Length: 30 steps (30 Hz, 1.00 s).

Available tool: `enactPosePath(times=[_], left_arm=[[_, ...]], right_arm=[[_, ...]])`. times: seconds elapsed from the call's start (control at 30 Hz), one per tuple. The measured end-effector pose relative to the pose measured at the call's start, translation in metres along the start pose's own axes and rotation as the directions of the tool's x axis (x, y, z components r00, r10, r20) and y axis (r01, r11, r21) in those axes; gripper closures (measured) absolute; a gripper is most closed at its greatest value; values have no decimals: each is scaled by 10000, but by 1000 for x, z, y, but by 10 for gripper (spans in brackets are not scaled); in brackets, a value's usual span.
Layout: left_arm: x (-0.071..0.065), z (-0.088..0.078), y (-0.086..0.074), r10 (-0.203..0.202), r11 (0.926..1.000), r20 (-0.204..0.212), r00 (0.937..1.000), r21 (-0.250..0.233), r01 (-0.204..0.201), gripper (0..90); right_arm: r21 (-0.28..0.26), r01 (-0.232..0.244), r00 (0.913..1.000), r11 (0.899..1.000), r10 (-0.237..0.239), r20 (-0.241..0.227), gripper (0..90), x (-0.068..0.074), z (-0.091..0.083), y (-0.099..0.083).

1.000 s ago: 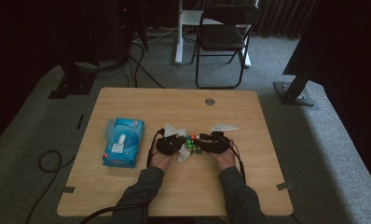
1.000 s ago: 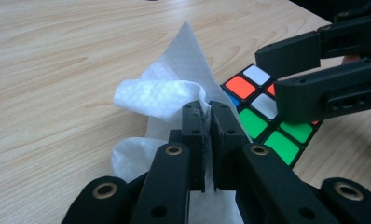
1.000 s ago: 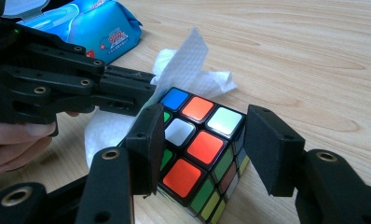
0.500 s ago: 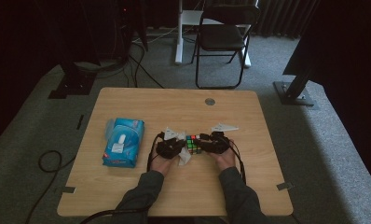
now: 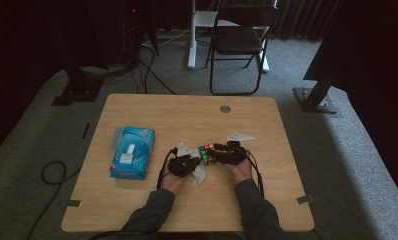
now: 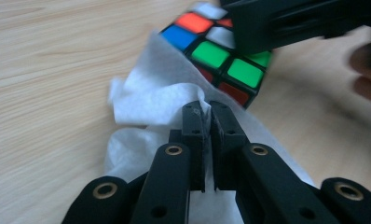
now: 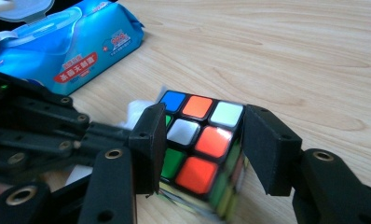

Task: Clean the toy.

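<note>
Two handheld black two-jaw grippers are brought together over the middle of the light wooden table (image 5: 152, 110), a cleaning job by the look of it; the multicoloured plastic puzzle cube (image 7: 200, 140) is held by the right gripper (image 7: 204, 149) so that its faces are presented to the wipe; the jaws stand partly closed on opposite sides of the cube and have just been closing slightly, with the cube between them; the cube is tilted, one edge low, apparently just above or on the tabletop, which cannot be told.

A crumpled white wet wipe (image 6: 151, 100) is pinched at its bunched edge by the left gripper (image 6: 206, 109), jaws almost fully closed on the cloth; the wipe is pressed against the cube's side, judged the reason for the pinch: cloth stiff enough to rub with.

One blue soft pack of wet wipes (image 5: 132, 152) is lying well to the left, flip lid open, presumably the wipe's source; a black folding chair (image 5: 239, 42) is seen beyond the table.

Pose: both forearms are brought in from the near edge, dark sleeves converging; both hands are set close together, the grippers pointed inward at each other across the cube; the left gripper is angled low along the tabletop.
</note>
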<state>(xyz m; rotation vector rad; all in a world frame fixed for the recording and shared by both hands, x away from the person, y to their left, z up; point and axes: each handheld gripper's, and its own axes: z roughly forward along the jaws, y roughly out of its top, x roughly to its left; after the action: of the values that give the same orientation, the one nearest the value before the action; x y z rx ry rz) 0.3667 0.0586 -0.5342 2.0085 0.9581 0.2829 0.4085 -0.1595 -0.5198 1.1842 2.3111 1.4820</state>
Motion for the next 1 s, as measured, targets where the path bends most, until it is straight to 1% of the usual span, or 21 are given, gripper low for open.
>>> enactPosePath(times=[0.03, 0.1, 0.17, 0.2, 0.27, 0.3, 0.37, 0.4, 0.43, 0.47, 0.5, 0.53, 0.57, 0.63, 0.7, 0.73, 0.77, 0.83, 0.9, 1.0], left_arm=[[-1, 0, 0, 71, 10000, -43, 10000, 12, -71, 855], [0, 2, -1, -14, 10000, -35, 10000, 47, 14, 855], [1, 5, -2, -49, 9997, -74, 10000, 251, 51, 854], [1, 7, -3, 32, 9991, -126, 9999, 431, -27, 853], [1, 9, -4, 28, 9982, -190, 9998, 601, -16, 852], [2, 10, -4, -47, 9982, -190, 9998, 592, 58, 852], [2, 10, -3, -69, 9980, -189, 9998, 635, 81, 852], [1, 10, -2, -108, 9976, -236, 9997, 683, 124, 852], [0, 9, -2, -109, 9974, -142, 9998, 705, 119, 852], [-2, 8, -3, -75, 9977, 8, 10000, 681, 74, 851], [-4, 8, -4, 142, 9976, 90, 9999, 681, -148, 851], [-4, 8, -4, 142, 9976, 90, 9999, 681, -148, 850], [-4, 8, -4, 364, 9968, 89, 9993, 709, -370, 848], [2, 8, -2, 172, 9975, -102, 9998, 682, -165, 848], [10, 8, 1, -203, 9979, -370, 9991, 613, 225, 847], [10, 8, 1, -203, 9979, -370, 9991, 613, 225, 843], [19, 7, 5, -447, 9972, -609, 9971, 567, 482, 843], [27, 6, 9, -639, 9967, -784, 9949, 459, 677, 843], [33, 6, 14, -748, 9964, -854, 9935, 334, 779, 843], [41, 5, 19, -897, 9955, -942, 9915, 217, 921, 843]], right_arm=[[-12, -16, 10000, 10000, 16, 21, 498, 0, 0, 0], [-41, 64, 9999, 10000, -63, 117, 501, 1, 0, 0], [-18, 138, 9997, 9999, -138, 176, 502, 2, 0, 0], [-2, 138, 9998, 9999, -138, 149, 502, 2, 0, 1], [-7, 105, 9999, 9999, -105, 124, 501, 2, 0, 1], [-12, 98, 9999, 10000, -98, 117, 501, 2, 0, 1], [-17, 96, 9999, 10000, -96, 119, 502, 2, 0, 0], [-17, 89, 9999, 10000, -89, 121, 502, 2, 0, 0], [-14, 90, 9999, 10000, -90, 131, 502, 2, 0, 0], [-14, 104, 9998, 9999, -104, 145, 503, 2, 0, 1], [-19, 84, 9998, 10000, -83, 161, 504, 2, 0, 1], [-19, 84, 9998, 10000, -83, 161, 504, 2, 0, 1], [-20, 71, 9999, 10000, -71, 140, 504, 1, 0, 1], [-13, 78, 9999, 10000, -77, 144, 505, 2, 0, 1], [-4, 101, 9998, 9999, -101, 162, 505, 2, 0, 1], [-4, 101, 9998, 9999, -101, 162, 505, 2, 0, 1], [-5, 121, 9998, 9999, -121, 137, 505, 1, 0, 1], [-7, 130, 9998, 9999, -130, 118, 505, 1, 0, 1], [5, 142, 9999, 9999, -142, 88, 506, 1, 0, 1], [96, 333, 9993, 9994, -331, -172, 512, 2, -1, 1]])
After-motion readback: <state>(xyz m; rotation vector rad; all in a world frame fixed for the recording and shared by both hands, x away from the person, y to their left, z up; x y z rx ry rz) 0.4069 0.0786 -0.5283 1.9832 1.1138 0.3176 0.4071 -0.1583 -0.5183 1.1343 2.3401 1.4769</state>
